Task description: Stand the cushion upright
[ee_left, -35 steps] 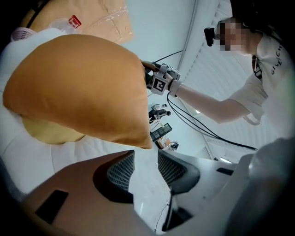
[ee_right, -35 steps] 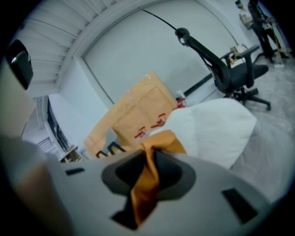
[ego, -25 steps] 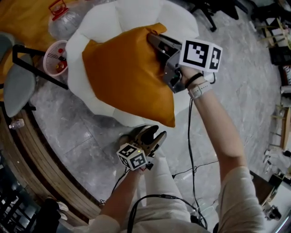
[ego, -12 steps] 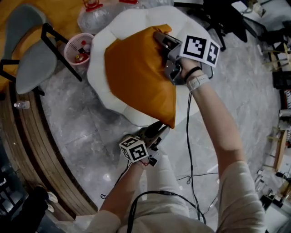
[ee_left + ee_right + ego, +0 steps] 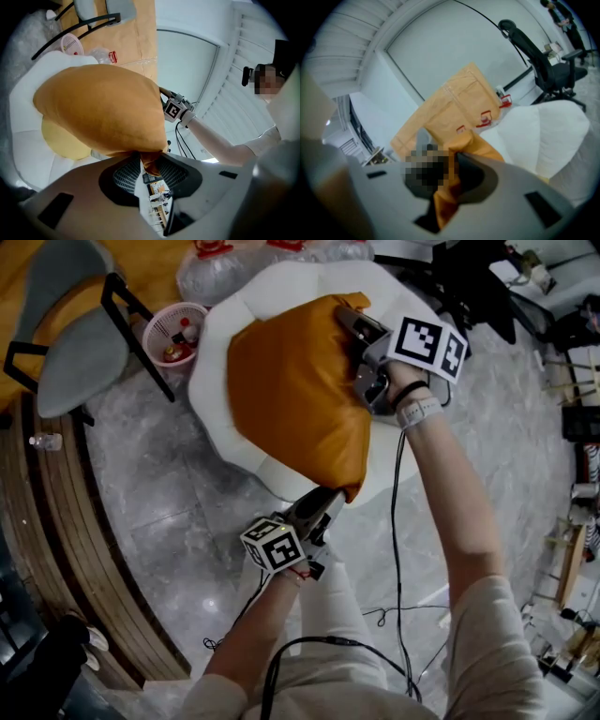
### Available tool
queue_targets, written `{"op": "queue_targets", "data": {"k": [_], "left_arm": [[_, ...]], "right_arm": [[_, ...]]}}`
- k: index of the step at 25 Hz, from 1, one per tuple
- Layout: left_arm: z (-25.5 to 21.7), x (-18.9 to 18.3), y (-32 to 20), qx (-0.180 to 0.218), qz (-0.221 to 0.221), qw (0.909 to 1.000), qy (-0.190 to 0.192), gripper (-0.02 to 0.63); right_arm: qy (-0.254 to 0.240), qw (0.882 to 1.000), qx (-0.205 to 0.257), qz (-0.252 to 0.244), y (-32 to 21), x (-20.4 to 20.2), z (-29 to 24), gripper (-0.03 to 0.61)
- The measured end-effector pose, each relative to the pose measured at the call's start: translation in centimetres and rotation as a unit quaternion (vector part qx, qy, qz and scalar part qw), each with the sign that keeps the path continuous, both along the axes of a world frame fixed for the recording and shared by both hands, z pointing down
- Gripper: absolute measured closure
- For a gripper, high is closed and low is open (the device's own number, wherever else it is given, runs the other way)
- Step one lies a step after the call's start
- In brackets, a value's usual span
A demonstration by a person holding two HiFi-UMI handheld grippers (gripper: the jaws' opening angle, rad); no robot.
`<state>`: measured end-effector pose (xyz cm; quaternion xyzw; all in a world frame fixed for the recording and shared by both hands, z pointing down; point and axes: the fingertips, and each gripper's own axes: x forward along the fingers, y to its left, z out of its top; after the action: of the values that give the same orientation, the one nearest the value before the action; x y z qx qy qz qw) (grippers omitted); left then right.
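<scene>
Left gripper (image 5: 328, 498): had come up to the near corner of the cushion (image 5: 291, 399) since a second earlier; its fingers (image 5: 123, 174) had just been closing and pinched that corner.
Right gripper (image 5: 350, 322): fingers clamped on fabric at the cushion's far edge.
Cushion: lay slanted across the white seat (image 5: 211, 371), near corner past its front rim.
Done: both grips apparently taken.
Remaining: tipping it onto an edge; judged not yet upright.

Orange cushion (image 5: 291, 399) on white armchair (image 5: 211, 395)
</scene>
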<state>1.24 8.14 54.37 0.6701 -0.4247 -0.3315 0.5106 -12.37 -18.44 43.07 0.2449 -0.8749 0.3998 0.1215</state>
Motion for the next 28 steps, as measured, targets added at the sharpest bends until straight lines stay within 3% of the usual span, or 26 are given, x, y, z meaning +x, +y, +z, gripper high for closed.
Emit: {"op": "queue_targets", "data": {"k": [6, 13, 22, 28], "left_arm": [[-1.0, -2.1, 0.4, 0.015, -0.014, 0.9985, -0.051, 0.520], [-2.9, -4.9, 2.1, 0.035, 0.009, 0.9936, -0.107, 0.537], [-5.7, -8.8, 2.8, 0.058, -0.018, 0.9870, -0.149, 0.546], [-6.9, -9.5, 3.7, 0.067, -0.026, 0.9822, -0.174, 0.549]], "right_arm": [[-0.015, 1.000, 0.002, 0.008, 0.4, 1.6, -1.0, 0.517], [-0.050, 0.996, -0.031, 0.062, 0.9, 4.2, -1.5, 0.529], [-0.071, 0.988, -0.064, 0.123, 1.3, 6.9, -2.3, 0.537], [-0.087, 0.980, -0.085, 0.159, 2.7, 11.3, -2.9, 0.538]]}}
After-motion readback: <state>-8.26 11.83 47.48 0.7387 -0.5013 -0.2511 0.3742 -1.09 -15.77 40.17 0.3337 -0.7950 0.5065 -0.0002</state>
